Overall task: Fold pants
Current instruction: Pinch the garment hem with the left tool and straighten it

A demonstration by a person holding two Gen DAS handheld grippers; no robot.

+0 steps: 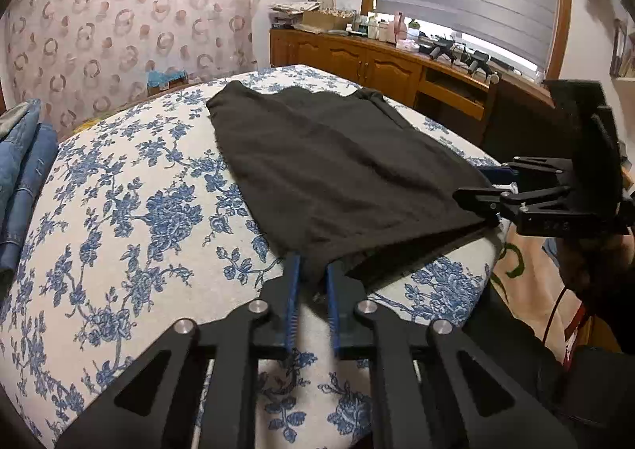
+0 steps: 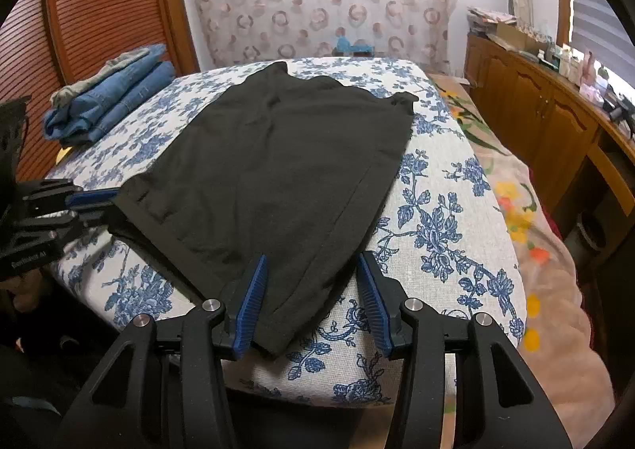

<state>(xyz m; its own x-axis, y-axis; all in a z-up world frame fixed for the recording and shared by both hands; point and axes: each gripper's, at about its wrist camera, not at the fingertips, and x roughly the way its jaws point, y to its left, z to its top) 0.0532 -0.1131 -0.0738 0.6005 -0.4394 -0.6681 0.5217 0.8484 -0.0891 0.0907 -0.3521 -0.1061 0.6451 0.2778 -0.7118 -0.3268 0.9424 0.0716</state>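
Small clutter (image 1: 373, 26) on sideboard (image 1: 381, 64), too blurred.

1. The left gripper (image 1: 311, 270) is built of matte black plastic links with triangular cut-outs, and four round silver pivot screws are set across its linkage.
2. Its two fingers (image 1: 293, 290) are faced with ribbed blue pads.
3. The right gripper (image 2: 311, 278) is made to the same pattern: black angular arms, silver screw heads and blue ribbed finger pads (image 2: 254, 302).
4. In the left wrist view, a boxy black housing is seen behind the right gripper, and faint raised characters are moulded on its side.
5. In the right wrist view, small pale lettering is printed on the black body of the left gripper.
6. A thin red cable (image 1: 555, 310) is seen beside the right gripper's handle.
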